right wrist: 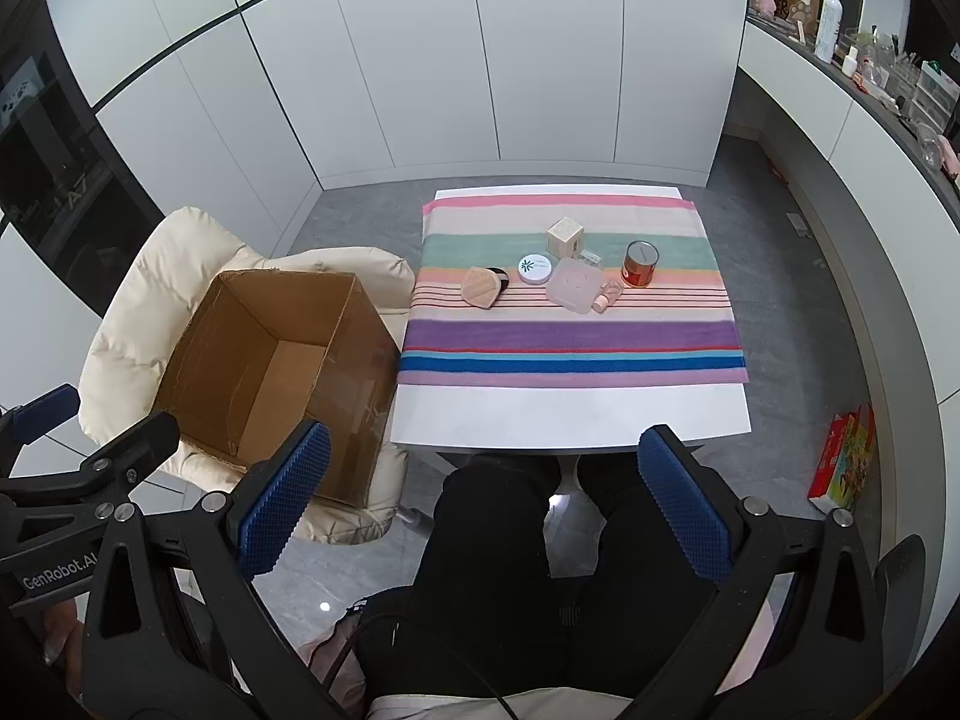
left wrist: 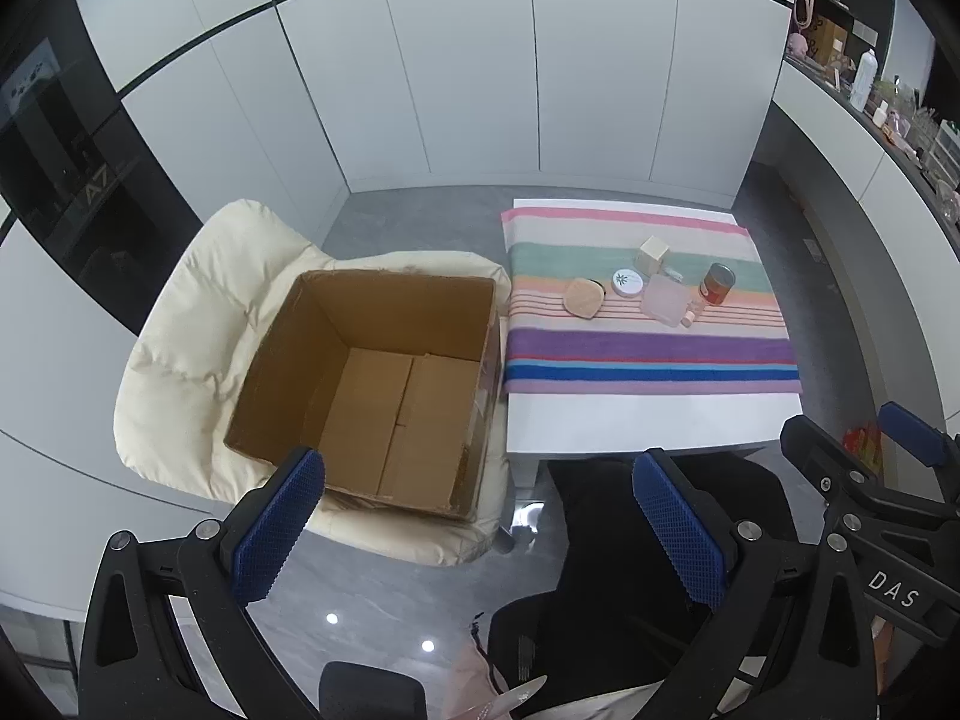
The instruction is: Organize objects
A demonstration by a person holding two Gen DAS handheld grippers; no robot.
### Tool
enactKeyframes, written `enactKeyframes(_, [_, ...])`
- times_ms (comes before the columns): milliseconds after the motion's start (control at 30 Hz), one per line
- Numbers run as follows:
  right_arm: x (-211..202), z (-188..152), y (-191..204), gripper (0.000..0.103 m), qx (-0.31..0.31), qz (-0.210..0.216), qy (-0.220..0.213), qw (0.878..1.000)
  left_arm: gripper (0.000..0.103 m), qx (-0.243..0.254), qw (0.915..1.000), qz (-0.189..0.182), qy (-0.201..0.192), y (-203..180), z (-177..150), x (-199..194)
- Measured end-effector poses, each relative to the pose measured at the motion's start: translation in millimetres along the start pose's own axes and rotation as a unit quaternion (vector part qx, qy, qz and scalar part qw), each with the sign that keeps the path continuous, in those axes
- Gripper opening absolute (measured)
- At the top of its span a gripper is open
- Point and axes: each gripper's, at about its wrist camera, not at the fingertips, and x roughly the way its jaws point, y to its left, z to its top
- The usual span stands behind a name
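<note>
Small items cluster at frame centre on the striped cloth (right wrist: 570,348) over the bench (right wrist: 570,414): red can (right wrist: 641,264), wooden cube (right wrist: 564,237), round tin (right wrist: 535,269). The cardboard box (right wrist: 270,360) sits lower left. Left hand-held gripper (left wrist: 480,534) and right hand-held gripper (right wrist: 486,510) gape wide, empty.

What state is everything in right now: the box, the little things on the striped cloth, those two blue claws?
Cardboard box: open, empty, on the cream chair.
Red can: upright.
White round tin: lid on, flat.
Wooden cube: upright.
Frosted square container: lying flat.
Left gripper: open, empty.
Right gripper: open, empty.
</note>
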Motion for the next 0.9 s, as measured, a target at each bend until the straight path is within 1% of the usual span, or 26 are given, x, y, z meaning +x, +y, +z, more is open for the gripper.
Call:
enactKeyframes(200, [-1.3, 0.5, -0.8, 0.103, 0.0, 0.001, 0.0, 1.0, 0.103, 0.002, 1.0, 0.008, -0.005, -2.5, 0.3, -4.4])
enactKeyframes(633, [-0.1, 1.6, 3.6, 0.103, -0.004, 0.0, -0.002, 1.0, 0.103, 0.001, 1.0, -0.004, -0.005, 0.6, 0.7, -5.6])
enactKeyframes(767, [1.6, 2.5, 1.1, 0.103, 0.0, 0.018, 0.001, 1.0, 0.103, 0.002, 1.0, 0.0, -0.005, 0.3, 1.6, -5.2])
enactKeyframes(900, [-1.0, 1.4, -0.1, 0.103, -0.001, 0.01, -0.006, 1.0, 0.103, 0.004, 1.0, -0.002, 0.0, -0.6, 2.7, -2.5])
